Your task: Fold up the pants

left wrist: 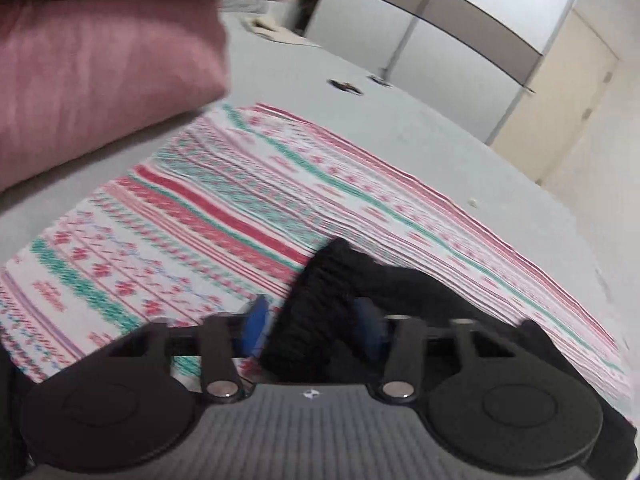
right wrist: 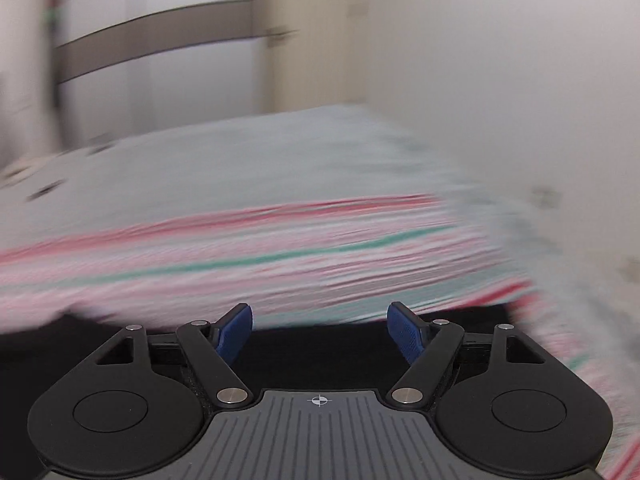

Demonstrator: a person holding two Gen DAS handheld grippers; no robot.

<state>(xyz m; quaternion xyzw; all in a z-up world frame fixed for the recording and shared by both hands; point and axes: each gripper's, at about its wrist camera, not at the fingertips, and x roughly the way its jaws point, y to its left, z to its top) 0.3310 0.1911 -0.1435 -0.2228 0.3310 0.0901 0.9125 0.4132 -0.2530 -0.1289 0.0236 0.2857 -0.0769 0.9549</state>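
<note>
Black pants (left wrist: 320,288) lie on a striped red, green and white blanket (left wrist: 192,208). In the left wrist view a ribbed bunch of the fabric, likely the waistband, stands up between the blue pads (left wrist: 254,322). My left gripper (left wrist: 312,326) is shut on that bunch. The right wrist view is blurred by motion. There my right gripper (right wrist: 320,332) is open, its blue fingertips (right wrist: 236,332) wide apart and nothing pinched. Flat black pants fabric (right wrist: 60,348) lies beneath and on both sides of it, at the near edge of the blanket (right wrist: 280,248).
The blanket covers a bed with a pale grey sheet (left wrist: 440,132). A pink pillow (left wrist: 100,80) rests at the upper left. Behind the bed stand a white wardrobe (left wrist: 460,20) and a cream door (left wrist: 560,92). Small dark items (left wrist: 344,86) sit on the sheet's far side.
</note>
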